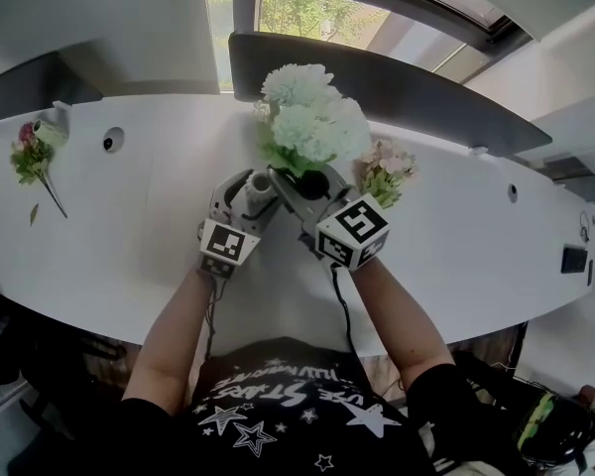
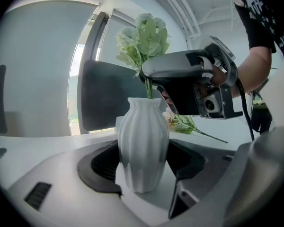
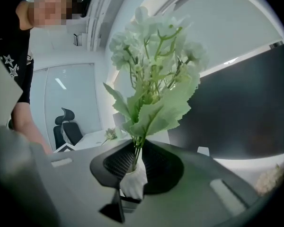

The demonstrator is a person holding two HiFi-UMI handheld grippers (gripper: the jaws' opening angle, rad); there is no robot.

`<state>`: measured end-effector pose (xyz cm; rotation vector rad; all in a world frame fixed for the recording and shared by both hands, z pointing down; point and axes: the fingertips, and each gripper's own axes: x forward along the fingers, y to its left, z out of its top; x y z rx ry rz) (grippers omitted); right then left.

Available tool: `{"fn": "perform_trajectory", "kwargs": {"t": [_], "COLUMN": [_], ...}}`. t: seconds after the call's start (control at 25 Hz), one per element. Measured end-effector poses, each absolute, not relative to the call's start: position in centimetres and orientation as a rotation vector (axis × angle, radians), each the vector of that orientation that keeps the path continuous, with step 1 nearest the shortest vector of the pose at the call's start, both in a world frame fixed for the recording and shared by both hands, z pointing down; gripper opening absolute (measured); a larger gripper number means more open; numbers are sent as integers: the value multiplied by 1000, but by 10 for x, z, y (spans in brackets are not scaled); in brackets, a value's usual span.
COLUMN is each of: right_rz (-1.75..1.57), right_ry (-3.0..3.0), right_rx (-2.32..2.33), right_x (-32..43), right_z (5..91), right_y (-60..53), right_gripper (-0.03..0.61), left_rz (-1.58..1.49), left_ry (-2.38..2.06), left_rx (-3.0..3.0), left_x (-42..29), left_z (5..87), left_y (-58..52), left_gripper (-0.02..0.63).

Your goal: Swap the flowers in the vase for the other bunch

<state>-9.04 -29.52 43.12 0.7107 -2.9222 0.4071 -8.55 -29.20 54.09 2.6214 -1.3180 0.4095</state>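
left claw (image 1: 257,190) clamped round the vase (image 2: 143,141), right claw (image 3: 135,165) pinched on flower stems (image 3: 140,144), both forearms (image 1: 175,331) stretched forward, close together

A white curved table (image 1: 89,246) runs across the head view, with round cable holes (image 1: 110,142) set in its top. Dark partition panels (image 1: 416,92) stand along its far edge. Behind them a window (image 1: 307,13) shows green trees in bright daylight, and a pale wall (image 1: 109,18) lies to its left. The right gripper view shows a black office chair (image 3: 66,126) and a ceiling strip light (image 3: 60,83) farther off.
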Motion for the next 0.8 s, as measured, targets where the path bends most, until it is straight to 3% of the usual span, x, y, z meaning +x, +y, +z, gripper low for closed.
{"fn": "perform_trajectory", "kwargs": {"t": [0.8], "right_rz": [362], "right_ry": [-2811], "right_rx": [822], "right_x": [-93], "right_z": [459], "right_y": [-283], "right_gripper": [52], "left_rz": [415], "left_ry": [-1320], "left_rx": [2619], "left_x": [-85], "left_z": [542], "left_y": [-294], "left_gripper": [305]}}
